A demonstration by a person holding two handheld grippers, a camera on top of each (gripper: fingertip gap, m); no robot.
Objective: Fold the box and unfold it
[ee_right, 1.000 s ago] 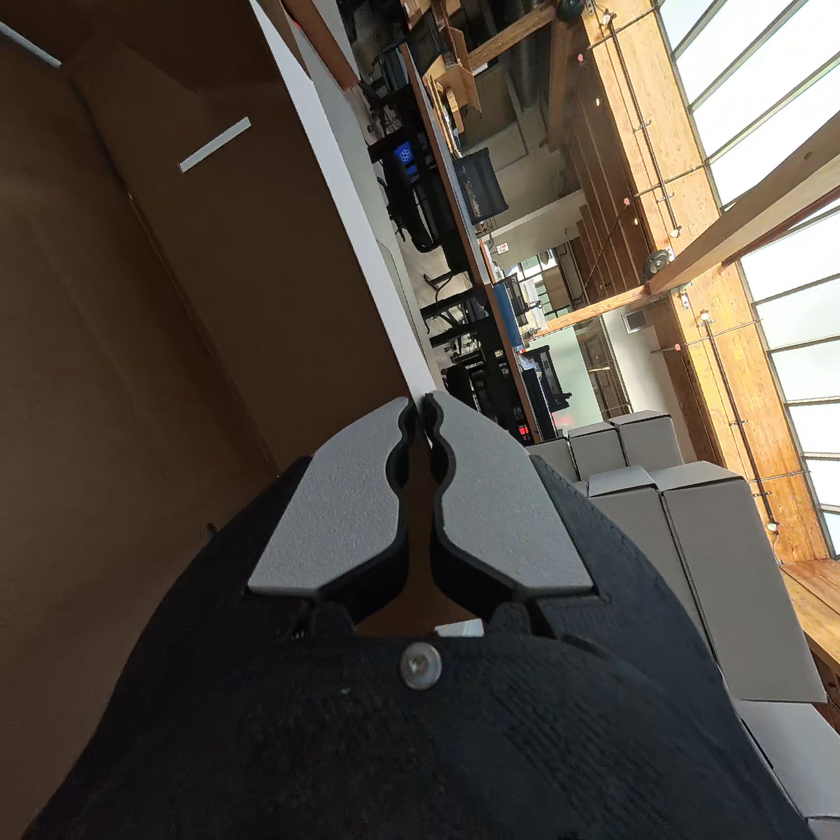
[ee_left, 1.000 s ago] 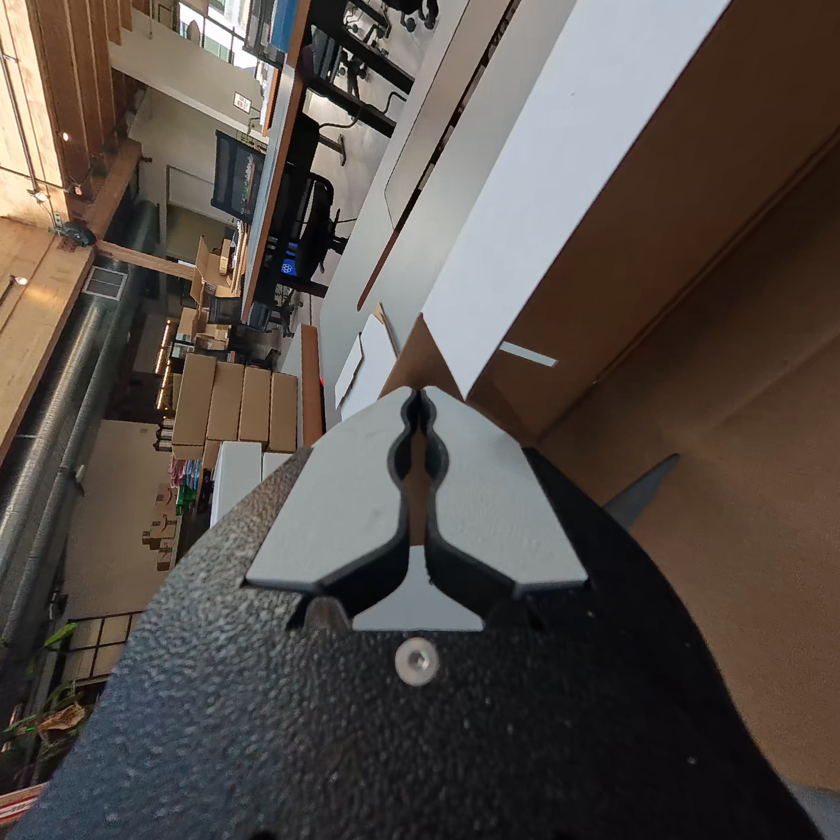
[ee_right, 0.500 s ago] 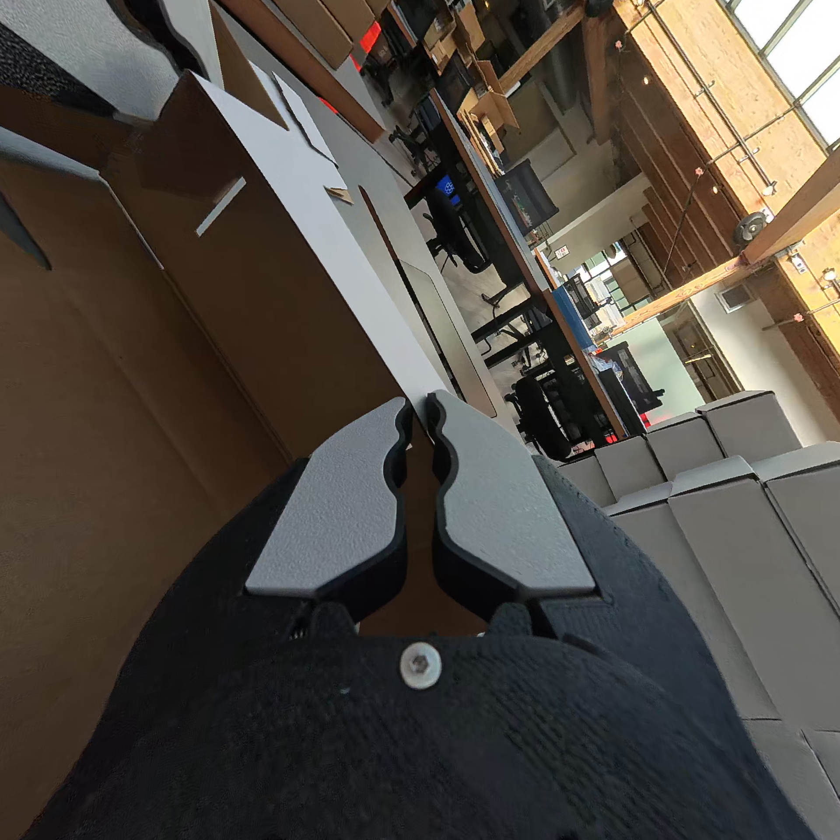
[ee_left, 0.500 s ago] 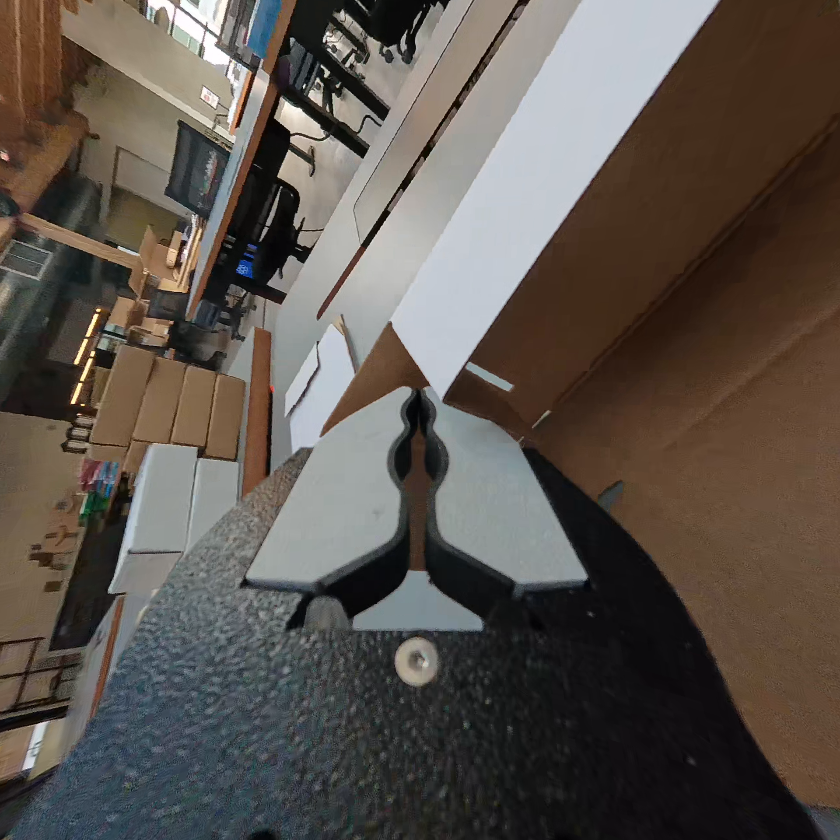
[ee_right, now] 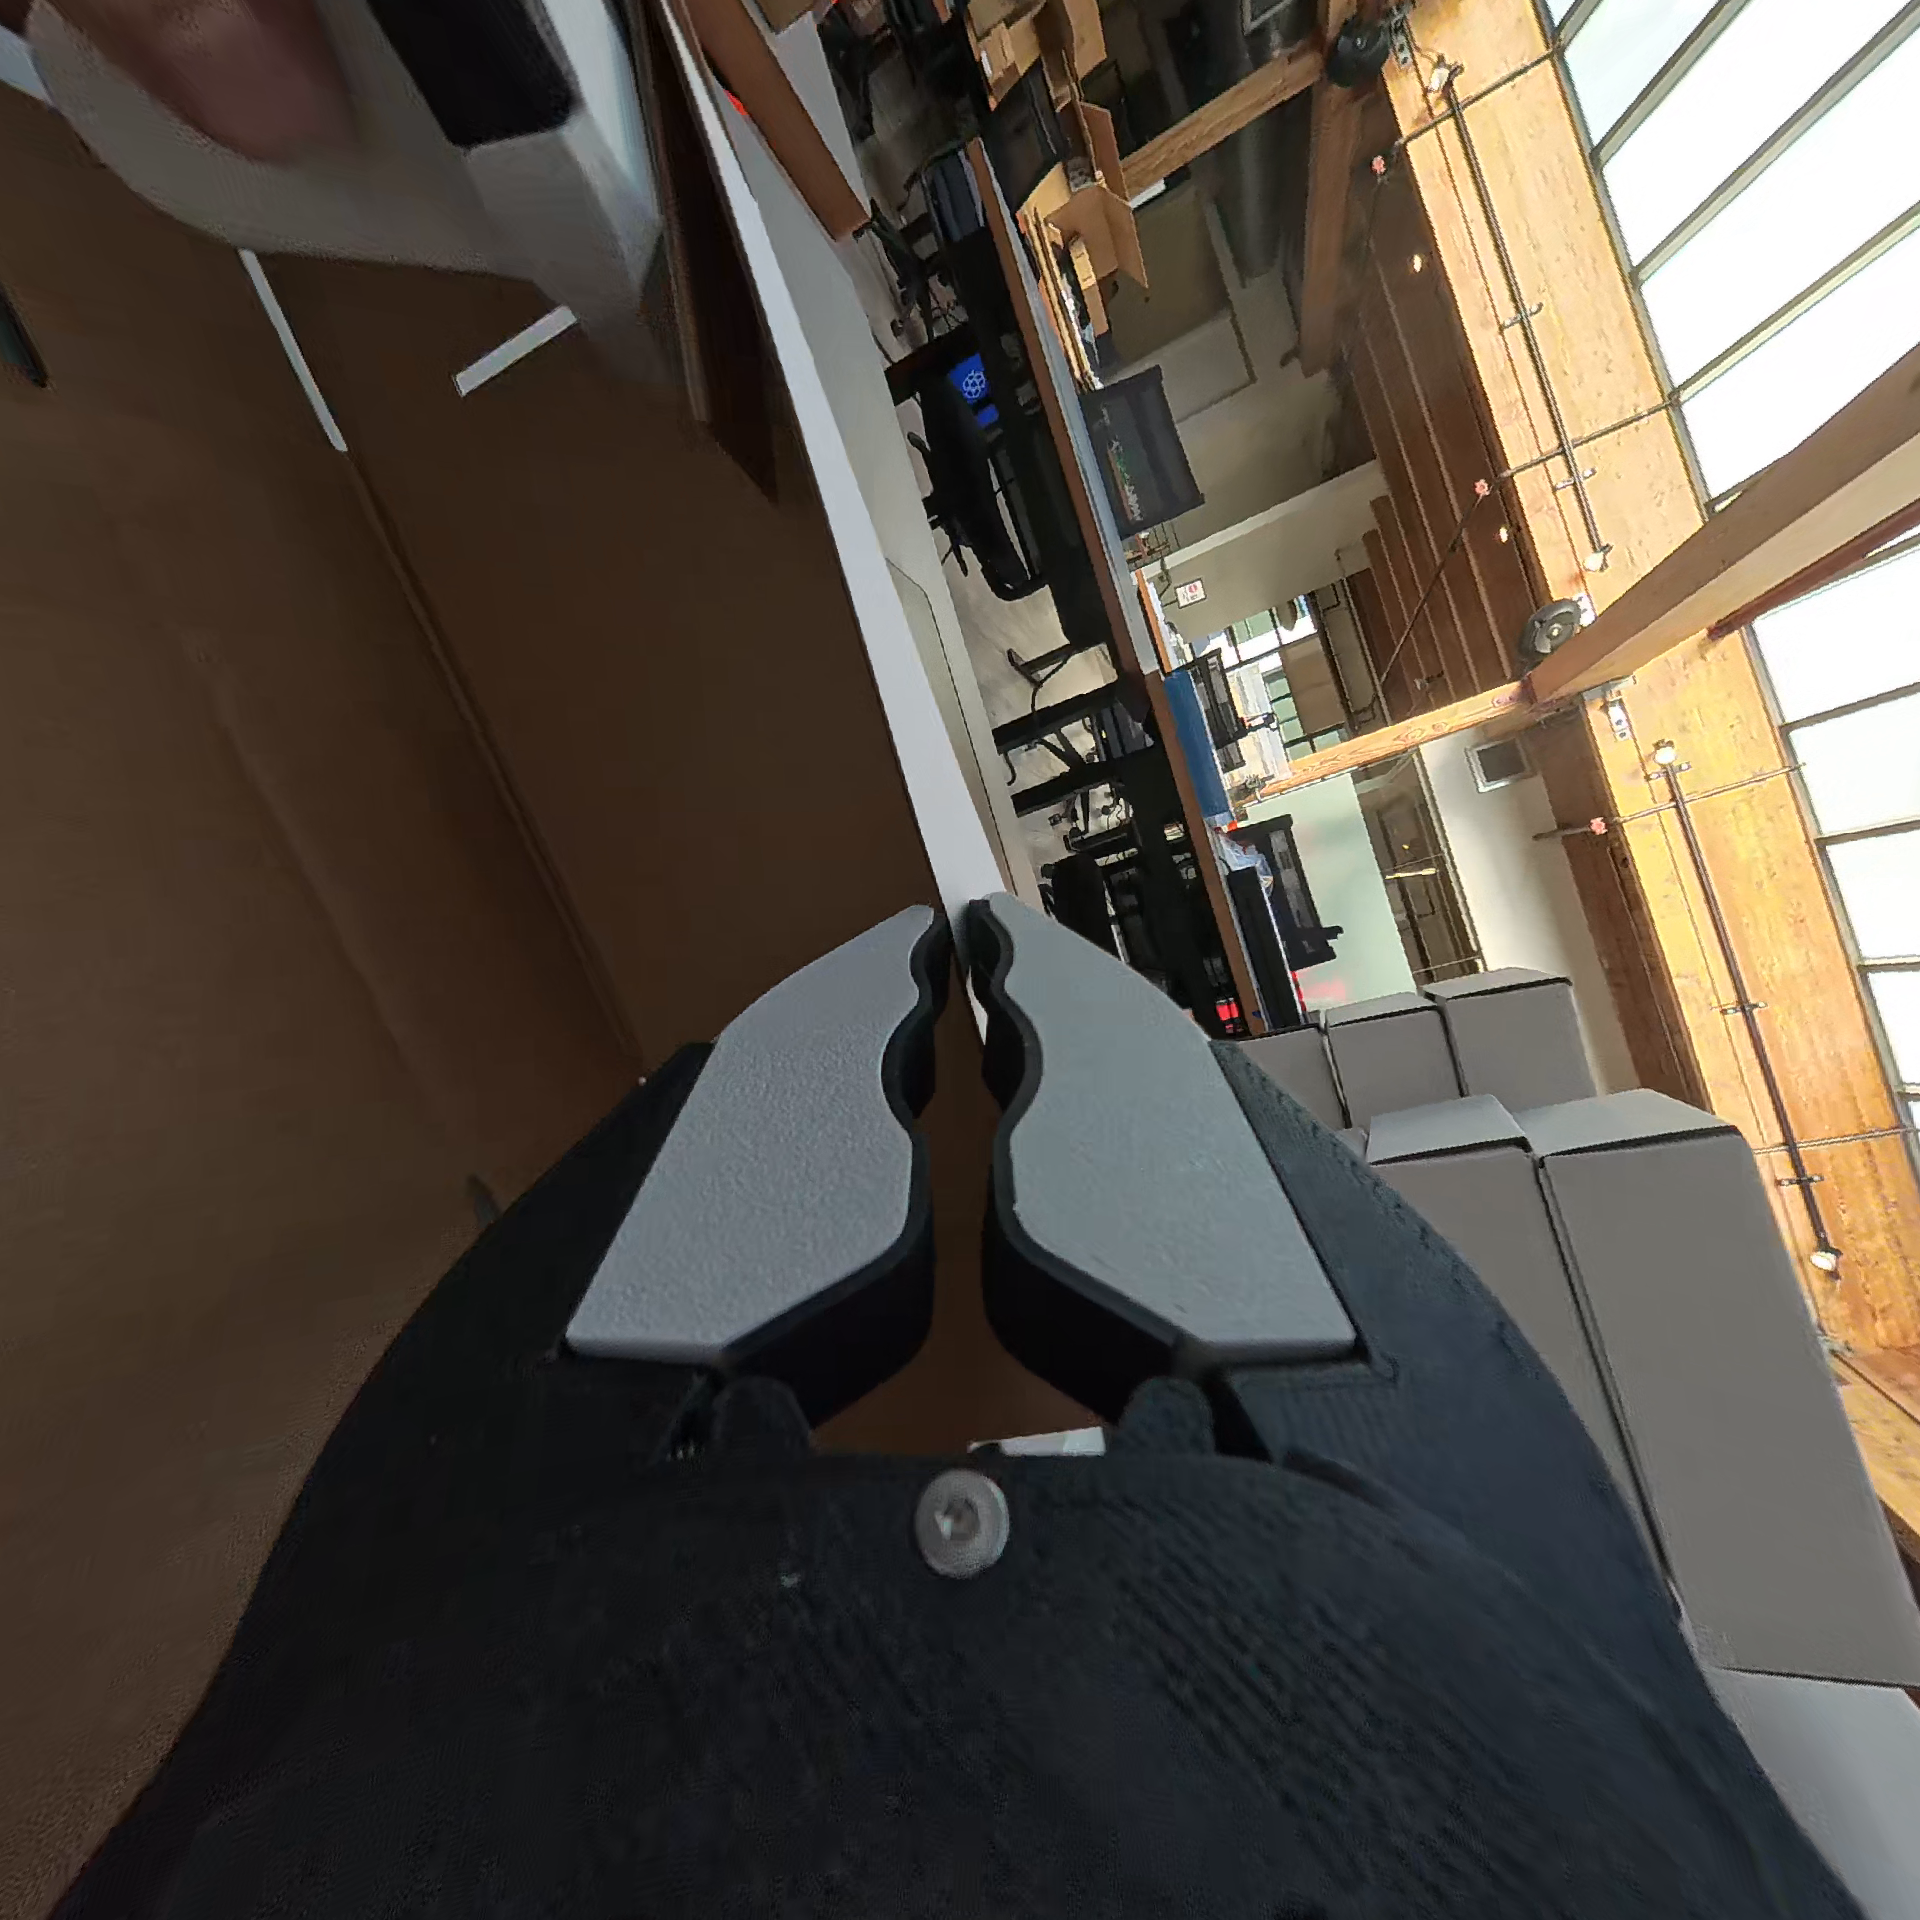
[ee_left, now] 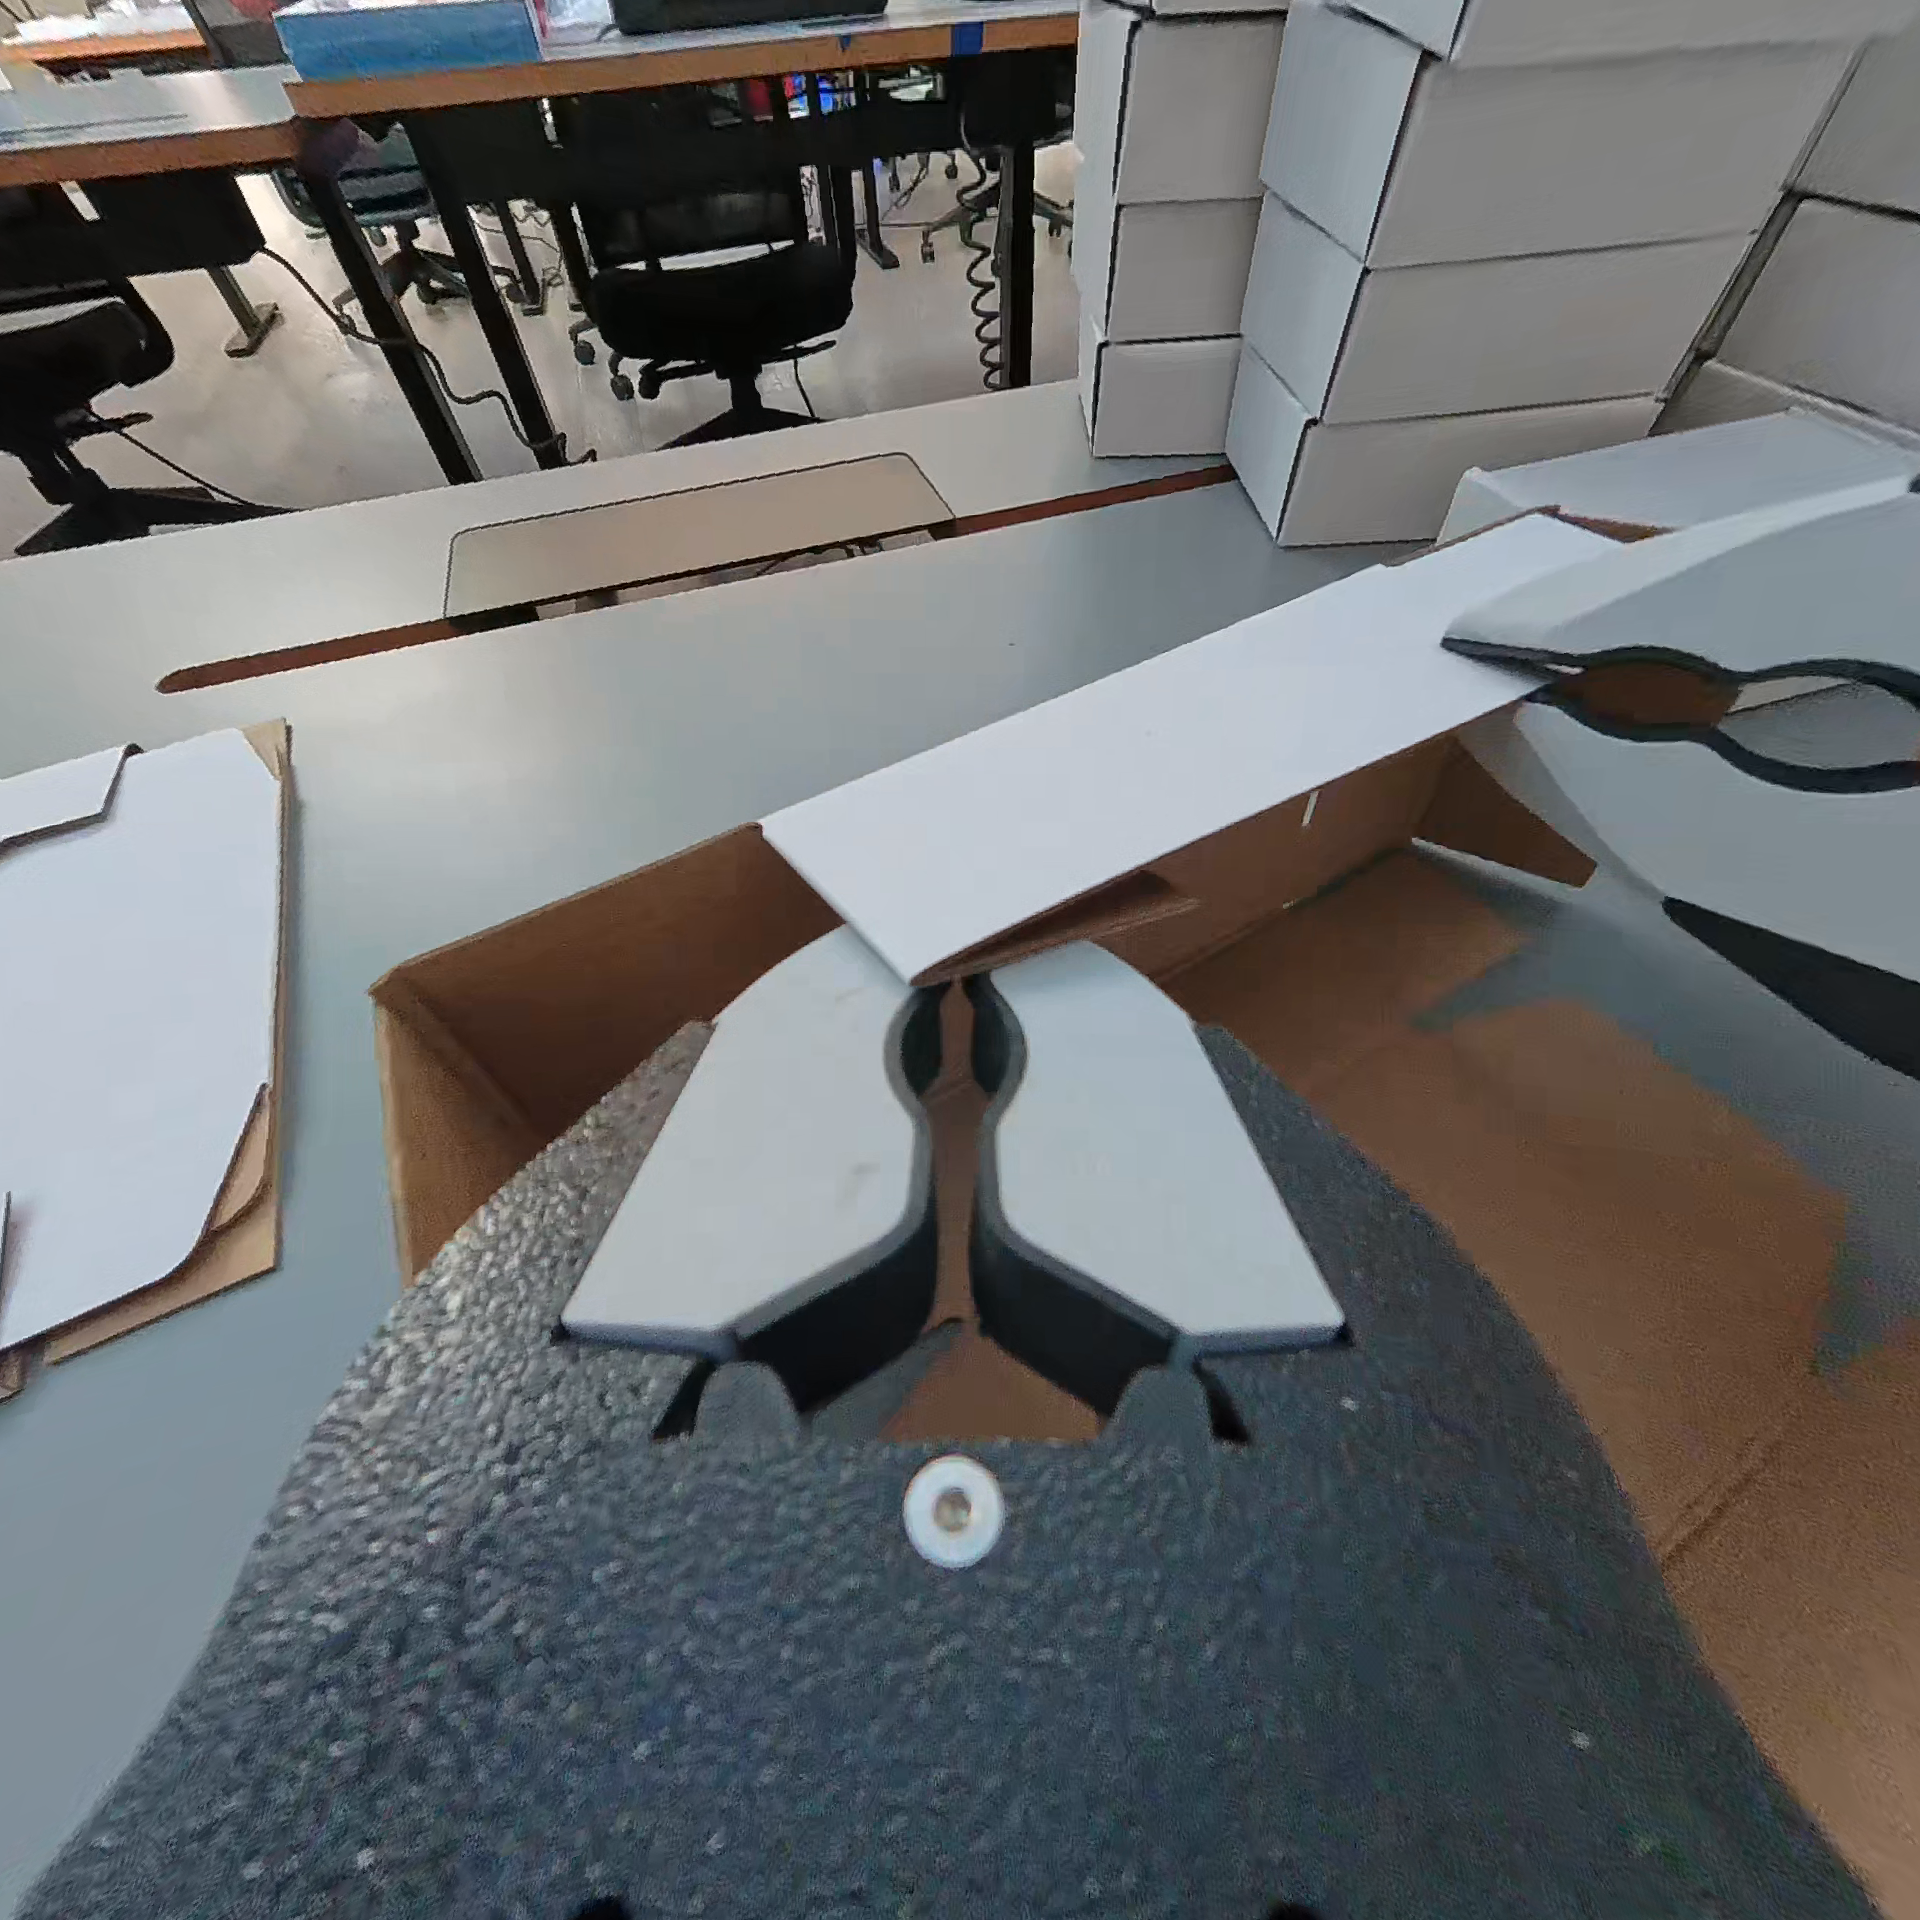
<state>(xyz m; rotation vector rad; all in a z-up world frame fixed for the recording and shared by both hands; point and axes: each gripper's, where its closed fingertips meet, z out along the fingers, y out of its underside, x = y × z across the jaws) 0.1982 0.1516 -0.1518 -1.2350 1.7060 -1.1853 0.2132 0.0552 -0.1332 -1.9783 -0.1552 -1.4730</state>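
On the table (ee_left: 623, 707), box (ee_left: 1143, 758) flap now level between 2 clamped tools.

Flat blanks (ee_left: 125, 997) lie at the left of the grey counter (ee_left: 582, 727). White cartons (ee_left: 1455, 260) are stacked at its far right. Beyond stand desks (ee_left: 665, 73) and a black chair (ee_left: 717, 291).

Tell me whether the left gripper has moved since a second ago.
Yes. The left gripper rolled: the desks, previously running vertically, now lie level, and it stays shut on the box flap.
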